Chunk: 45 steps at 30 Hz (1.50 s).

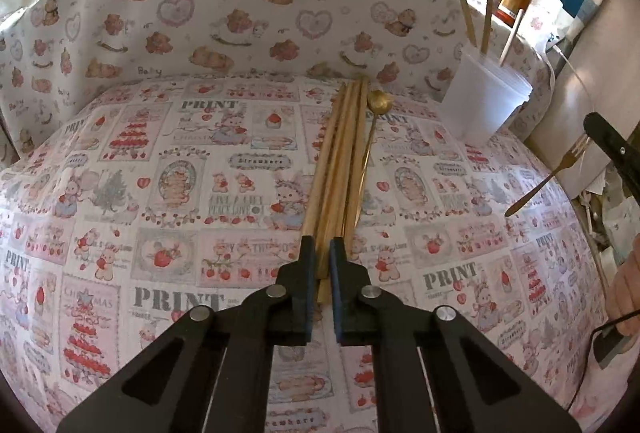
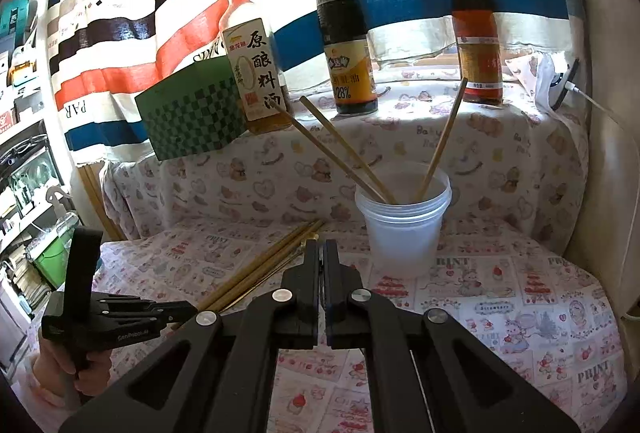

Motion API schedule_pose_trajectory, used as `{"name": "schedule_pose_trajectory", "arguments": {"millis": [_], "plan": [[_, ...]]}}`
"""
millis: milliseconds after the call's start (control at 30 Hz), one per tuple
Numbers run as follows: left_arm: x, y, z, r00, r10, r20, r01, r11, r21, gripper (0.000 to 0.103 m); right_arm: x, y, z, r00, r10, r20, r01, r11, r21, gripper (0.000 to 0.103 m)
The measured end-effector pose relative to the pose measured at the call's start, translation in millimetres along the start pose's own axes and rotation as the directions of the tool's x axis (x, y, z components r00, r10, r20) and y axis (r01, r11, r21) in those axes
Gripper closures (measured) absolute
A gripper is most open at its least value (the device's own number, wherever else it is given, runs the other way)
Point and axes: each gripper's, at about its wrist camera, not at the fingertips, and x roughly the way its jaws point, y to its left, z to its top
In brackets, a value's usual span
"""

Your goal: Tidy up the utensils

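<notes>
Several wooden chopsticks [image 1: 340, 161] lie bunched on the printed tablecloth [image 1: 160, 193], running away from me. My left gripper [image 1: 324, 253] is shut on their near ends, with wood showing between the pads. A gold long-handled spoon [image 1: 376, 99] lies along the bundle's right side. Back right stands a translucent plastic cup [image 1: 480, 105] holding three chopsticks. A gold fork [image 1: 548, 177] hangs over the table's right edge, its tines at the finger of my right gripper [image 1: 608, 141]. In the right wrist view that gripper [image 2: 322, 249] is shut; the fork is hidden, and the cup [image 2: 400, 233] stands just beyond.
Three sauce bottles [image 2: 348, 53] and a green checked box [image 2: 192, 113] stand on the cloth-covered ledge behind the table, in front of a striped curtain. A person's hand [image 2: 68, 369] holds the left gripper's handle. A white cable [image 2: 600, 105] runs down the right wall.
</notes>
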Motion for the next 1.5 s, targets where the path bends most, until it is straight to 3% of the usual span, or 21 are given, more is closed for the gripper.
{"name": "schedule_pose_trajectory", "arguments": {"millis": [100,200,400,533,567,667,833,967,1000,1067,1100,1333,1500], "plan": [[-13.8,-5.6,-0.3,0.997,-0.008,0.07,0.007,1.0,0.013,0.097,-0.4,-0.6,0.5,1.0,-0.004,0.002,0.004,1.0,0.001,0.101],[-38.6,-10.4,-0.3,0.981,-0.012,0.194,0.006,1.0,0.029,0.098,-1.1,-1.4,1.2,1.0,-0.001,0.006,0.001,1.0,0.006,0.101],[-76.3,-4.6,-2.9,0.915,0.027,0.402,-0.021,1.0,-0.02,0.103,-2.4,-0.6,0.9,1.0,0.001,0.017,-0.001,1.0,0.008,0.101],[-94.3,0.5,-2.8,0.877,0.002,0.48,0.012,1.0,-0.026,0.103,-3.4,2.2,0.6,1.0,0.0,0.018,0.0,1.0,0.002,0.101],[-96.1,0.8,-1.8,0.876,-0.002,0.483,0.014,1.0,-0.022,0.103,-3.5,2.6,0.5,1.0,-0.001,0.018,0.001,1.0,0.001,0.101],[-94.8,0.0,0.9,0.883,0.006,0.469,0.0,1.0,-0.013,0.103,-2.6,3.6,0.2,1.0,-0.002,0.016,0.002,1.0,-0.003,0.101],[-67.4,-8.5,-0.1,0.939,0.038,0.341,-0.054,0.998,0.038,0.103,-0.7,4.0,0.0,1.0,-0.005,0.008,0.005,1.0,-0.007,0.101],[-54.8,-12.5,-2.2,0.952,0.079,0.296,-0.097,0.994,0.045,0.103,-0.3,4.8,-0.1,1.0,0.002,0.005,-0.002,1.0,-0.011,0.101],[-54.3,-11.4,-2.2,0.951,0.092,0.294,-0.107,0.994,0.037,0.098,-0.3,5.0,-0.3,1.0,0.003,0.005,-0.003,1.0,-0.013,0.101],[-53.4,-3.4,-0.4,0.953,0.101,0.287,-0.106,0.994,0.004,0.077,-0.3,6.0,-0.7,1.0,0.005,0.004,-0.005,1.0,-0.016,0.101],[-53.0,2.7,0.9,0.952,0.112,0.285,-0.11,0.994,-0.024,0.062,-0.2,6.5,-0.8,1.0,0.005,0.004,-0.005,1.0,-0.017,0.101],[-47.4,58.9,18.5,0.947,0.178,0.269,-0.145,0.98,-0.139,0.048,0.1,6.7,-0.7,1.0,0.005,0.004,-0.005,1.0,-0.014,0.101],[-41.0,71.0,20.6,0.975,0.045,0.217,-0.017,0.991,-0.129,0.046,0.0,6.2,-0.9,1.0,0.01,-0.001,-0.01,1.0,-0.003,0.101]]}}
